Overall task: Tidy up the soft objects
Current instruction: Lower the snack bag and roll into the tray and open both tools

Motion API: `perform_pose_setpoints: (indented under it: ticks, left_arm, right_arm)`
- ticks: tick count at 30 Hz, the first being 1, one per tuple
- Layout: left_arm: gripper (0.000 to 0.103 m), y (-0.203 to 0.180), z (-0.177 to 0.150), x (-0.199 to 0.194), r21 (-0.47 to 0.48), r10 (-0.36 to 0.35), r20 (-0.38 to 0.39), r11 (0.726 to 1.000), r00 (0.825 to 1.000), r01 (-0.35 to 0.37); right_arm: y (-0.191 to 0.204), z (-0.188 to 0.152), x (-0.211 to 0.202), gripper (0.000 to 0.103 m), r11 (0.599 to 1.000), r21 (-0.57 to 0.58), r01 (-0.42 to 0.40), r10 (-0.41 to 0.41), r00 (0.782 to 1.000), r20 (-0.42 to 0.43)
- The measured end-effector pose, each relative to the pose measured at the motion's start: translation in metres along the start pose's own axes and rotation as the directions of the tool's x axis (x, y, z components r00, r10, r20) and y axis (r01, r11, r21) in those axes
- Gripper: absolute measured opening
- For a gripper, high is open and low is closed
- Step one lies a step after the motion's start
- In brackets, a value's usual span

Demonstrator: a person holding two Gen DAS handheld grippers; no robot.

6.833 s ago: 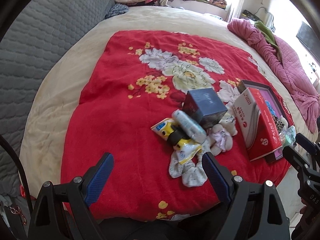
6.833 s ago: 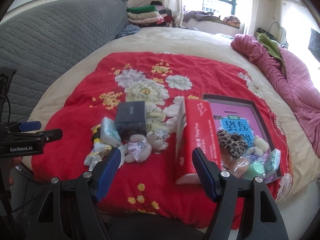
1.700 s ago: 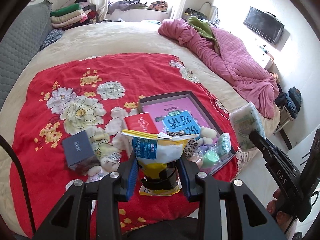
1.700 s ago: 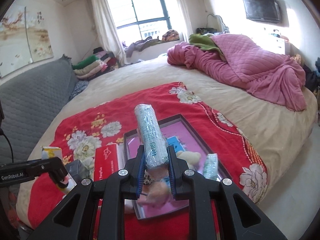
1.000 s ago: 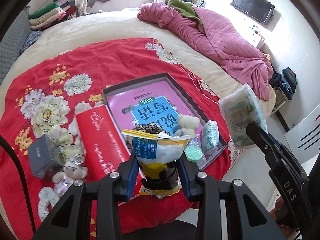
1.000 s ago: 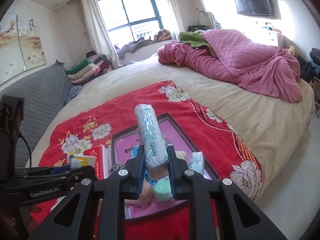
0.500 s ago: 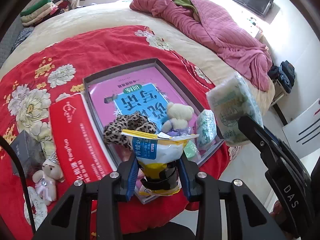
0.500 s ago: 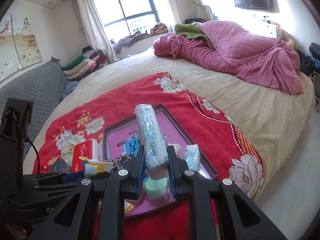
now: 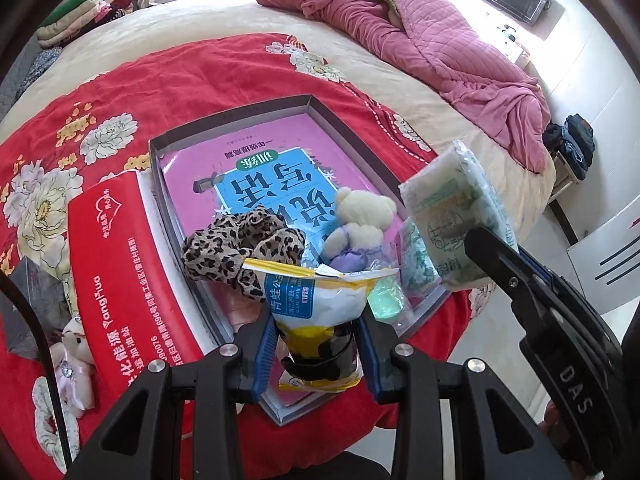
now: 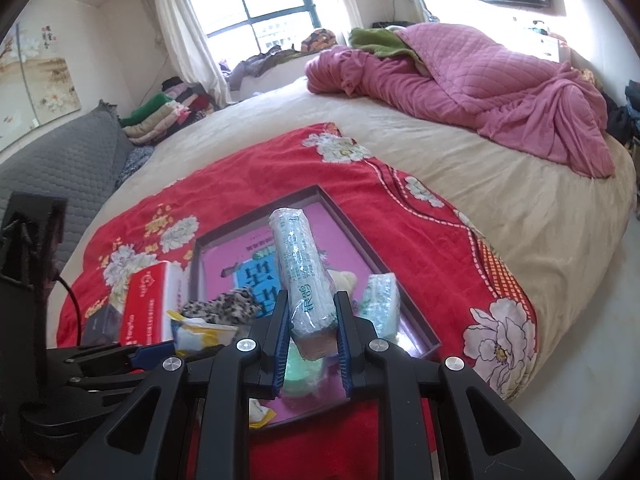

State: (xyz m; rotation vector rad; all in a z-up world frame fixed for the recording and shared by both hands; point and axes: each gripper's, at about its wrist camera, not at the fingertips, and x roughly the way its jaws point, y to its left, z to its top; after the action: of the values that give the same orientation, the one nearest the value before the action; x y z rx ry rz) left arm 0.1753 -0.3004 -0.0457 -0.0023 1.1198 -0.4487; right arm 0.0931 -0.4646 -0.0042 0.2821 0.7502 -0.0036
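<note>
My left gripper (image 9: pixel 316 344) is shut on a white, blue and yellow soft pouch (image 9: pixel 316 300) just above the near end of the grey shallow box (image 9: pixel 240 114). My right gripper (image 10: pixel 312 328) is shut on a pale green tissue pack (image 10: pixel 300 268), which also shows at the right of the left wrist view as tissue pack (image 9: pixel 452 216). Inside the box lie a pink and blue book (image 9: pixel 264 168), a leopard scrunchie (image 9: pixel 240 244), a cream teddy (image 9: pixel 360 216), a green round item (image 9: pixel 386 300) and another small tissue pack (image 10: pixel 380 296).
A red carton (image 9: pixel 120 280) lies left of the box on the red floral blanket (image 9: pixel 200 68). A dark box (image 9: pixel 24 312), a small pink bear (image 9: pixel 76 356) and a white scrunchie (image 9: pixel 48 420) lie further left. A pink quilt (image 10: pixel 460 92) is heaped on the bed's far side.
Both grippers have come down and closer to the box, each still holding its item. The box and its contents now fill more of both views.
</note>
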Motion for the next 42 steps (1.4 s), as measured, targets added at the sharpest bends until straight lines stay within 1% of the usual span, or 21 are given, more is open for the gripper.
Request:
perform_pose_setpoints:
  ticks: [5, 10, 16, 23, 27, 29, 35, 38, 39, 40, 42]
  left_arm:
    - [0.037, 0.001, 0.002, 0.007, 0.009, 0.008, 0.004, 1.000, 1.000, -0.008]
    - [0.037, 0.003, 0.004, 0.013, 0.007, 0.006, -0.002, 1.000, 1.000, -0.006]
    - [0.037, 0.007, 0.002, 0.021, -0.003, 0.002, -0.014, 1.000, 1.000, -0.002]
    - [0.037, 0.012, 0.003, 0.024, -0.010, -0.004, -0.016, 1.000, 1.000, 0.004]
    - [0.037, 0.014, 0.002, 0.025, -0.015, -0.006, -0.016, 1.000, 1.000, 0.006]
    - [0.037, 0.015, 0.003, 0.024, -0.017, -0.006, -0.014, 1.000, 1.000, 0.006]
    - [0.037, 0.015, 0.003, 0.024, -0.013, -0.002, -0.012, 1.000, 1.000, 0.002]
    - [0.037, 0.016, 0.003, 0.023, -0.015, -0.001, -0.011, 1.000, 1.000, 0.001]
    - [0.037, 0.016, 0.003, 0.023, -0.015, 0.001, -0.009, 1.000, 1.000, -0.001]
    - [0.037, 0.016, 0.003, 0.023, -0.016, 0.003, -0.008, 1.000, 1.000, -0.003]
    - [0.037, 0.017, 0.003, 0.023, -0.012, 0.004, -0.011, 1.000, 1.000, -0.004]
  right_arm:
    - [-0.011, -0.004, 0.010, 0.021, 0.999, 0.026, 0.029, -0.029, 0.999, -0.015]
    - [-0.015, -0.005, 0.020, 0.021, 0.998, 0.025, 0.050, -0.050, 0.998, -0.028]
    - [-0.004, 0.000, 0.037, 0.021, 1.000, -0.008, 0.006, -0.006, 0.999, -0.047]
    - [0.000, 0.000, 0.061, 0.021, 0.996, 0.043, -0.081, 0.085, 0.992, -0.096]
    - [-0.002, -0.004, 0.068, 0.022, 0.996, 0.056, -0.067, 0.073, 0.991, -0.111]
    - [-0.002, -0.004, 0.069, 0.023, 0.998, 0.044, -0.045, 0.050, 0.992, -0.117]
    - [-0.002, -0.003, 0.067, 0.024, 0.999, 0.036, -0.026, 0.030, 0.993, -0.113]
    - [-0.003, -0.003, 0.065, 0.025, 0.999, 0.032, -0.020, 0.024, 0.994, -0.109]
    - [-0.003, -0.003, 0.065, 0.029, 0.999, 0.031, -0.015, 0.019, 0.994, -0.108]
    - [-0.003, -0.003, 0.064, 0.034, 0.999, 0.033, -0.015, 0.019, 0.994, -0.105]
    - [-0.005, -0.003, 0.061, 0.036, 0.999, 0.041, -0.017, 0.022, 0.995, -0.101]
